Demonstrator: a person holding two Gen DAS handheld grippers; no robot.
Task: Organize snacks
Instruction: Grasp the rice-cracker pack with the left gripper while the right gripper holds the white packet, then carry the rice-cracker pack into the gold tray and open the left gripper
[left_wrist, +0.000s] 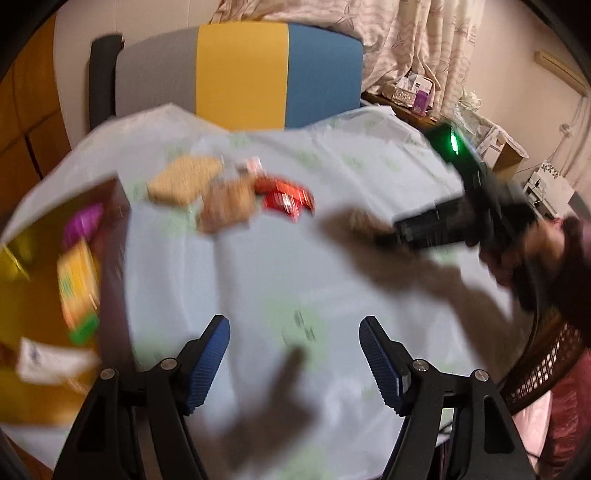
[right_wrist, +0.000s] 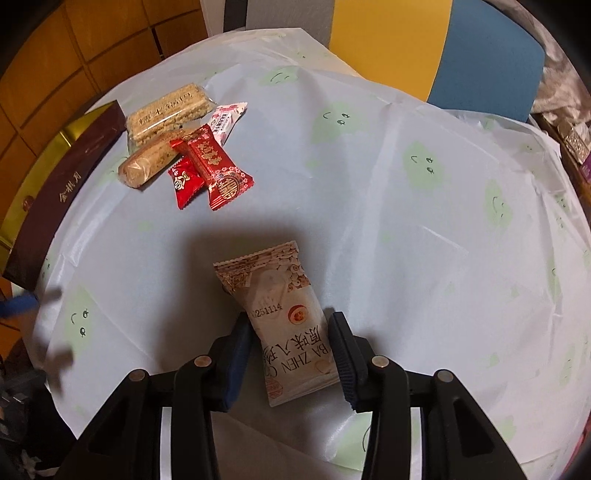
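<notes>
Right claw (right_wrist: 291, 354) clenched on beige snack packet (right_wrist: 280, 317), held above the table (right_wrist: 369, 206); left claw (left_wrist: 295, 365) released, nothing between its blue pads (left_wrist: 208, 363). At 11 o'clock in right view, red packets (right_wrist: 210, 166) touching cereal bars (right_wrist: 166, 114); dark box (right_wrist: 66, 184) at 10 o'clock. Left view blurred
</notes>
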